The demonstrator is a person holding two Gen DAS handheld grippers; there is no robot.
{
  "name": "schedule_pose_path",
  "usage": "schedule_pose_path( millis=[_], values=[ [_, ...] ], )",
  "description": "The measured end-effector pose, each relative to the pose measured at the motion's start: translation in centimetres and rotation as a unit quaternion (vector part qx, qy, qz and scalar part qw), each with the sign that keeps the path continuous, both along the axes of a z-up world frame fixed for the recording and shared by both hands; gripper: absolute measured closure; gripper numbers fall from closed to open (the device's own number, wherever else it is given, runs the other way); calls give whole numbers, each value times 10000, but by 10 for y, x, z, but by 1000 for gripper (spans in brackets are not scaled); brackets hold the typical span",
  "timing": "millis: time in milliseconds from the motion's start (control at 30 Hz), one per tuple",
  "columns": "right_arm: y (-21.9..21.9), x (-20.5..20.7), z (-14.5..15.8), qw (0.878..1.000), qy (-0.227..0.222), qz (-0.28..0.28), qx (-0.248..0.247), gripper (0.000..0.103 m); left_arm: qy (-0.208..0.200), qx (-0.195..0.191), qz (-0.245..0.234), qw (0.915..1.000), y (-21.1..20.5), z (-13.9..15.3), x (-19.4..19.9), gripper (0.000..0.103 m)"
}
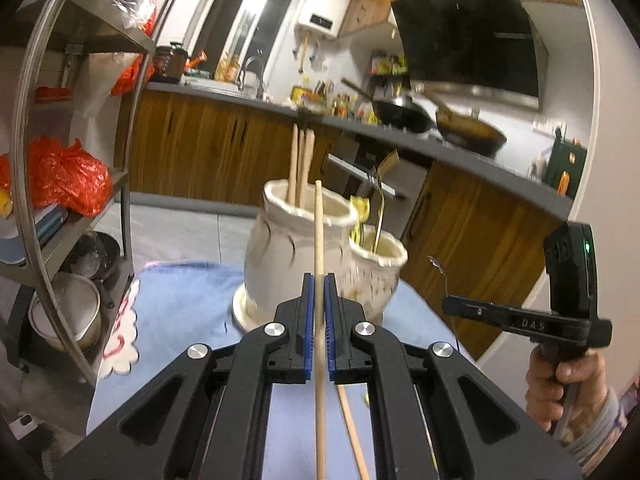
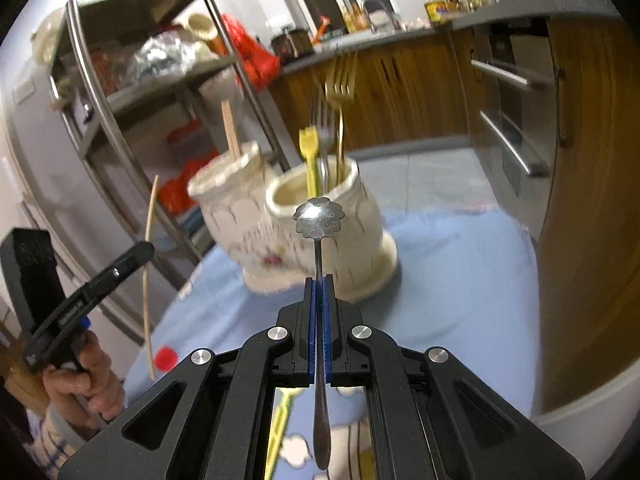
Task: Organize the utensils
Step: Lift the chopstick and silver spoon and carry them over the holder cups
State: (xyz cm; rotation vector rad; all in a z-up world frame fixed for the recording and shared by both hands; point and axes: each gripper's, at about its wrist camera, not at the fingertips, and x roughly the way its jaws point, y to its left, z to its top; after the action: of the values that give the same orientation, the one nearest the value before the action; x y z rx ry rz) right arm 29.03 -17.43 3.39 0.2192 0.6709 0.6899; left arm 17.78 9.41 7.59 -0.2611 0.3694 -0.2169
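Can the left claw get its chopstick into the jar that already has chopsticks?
Probably yes. The left claw is shut on a chopstick, and the chopstick jar stands right ahead, its mouth open apart from three chopsticks at the far side. The fork jar sits beside it, not in the way.

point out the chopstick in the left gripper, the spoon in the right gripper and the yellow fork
chopstick [image 1: 319, 240], left wrist view, on its shaft above the pads
spoon [image 2: 319, 218], right wrist view, on its flower-shaped bowl
yellow fork [image 2: 308, 140], right wrist view, on its head above the jar
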Motion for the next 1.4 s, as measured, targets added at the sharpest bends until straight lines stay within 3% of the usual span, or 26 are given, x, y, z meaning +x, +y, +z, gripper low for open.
schedule_pose_path(
  millis=[433,900,1100,1300,1400],
  values=[
    [5,25,43,9941,-877,-107,622,99,-931,-78,107,9956,3,37,33,98],
    [14,49,59,9736,-1696,-723,1349,99,-1813,-543,583,9802,6,76,77,98],
    [10,56,67,9660,-1842,-932,1558,99,-2274,-242,802,9702,-10,85,82,98],
    [24,54,75,9582,-2318,-1098,1270,99,-2095,1,989,9728,-13,70,97,98],
    [34,58,66,9598,-2330,-1141,1073,99,-1921,83,1034,9759,-12,60,102,98]
  ],
)
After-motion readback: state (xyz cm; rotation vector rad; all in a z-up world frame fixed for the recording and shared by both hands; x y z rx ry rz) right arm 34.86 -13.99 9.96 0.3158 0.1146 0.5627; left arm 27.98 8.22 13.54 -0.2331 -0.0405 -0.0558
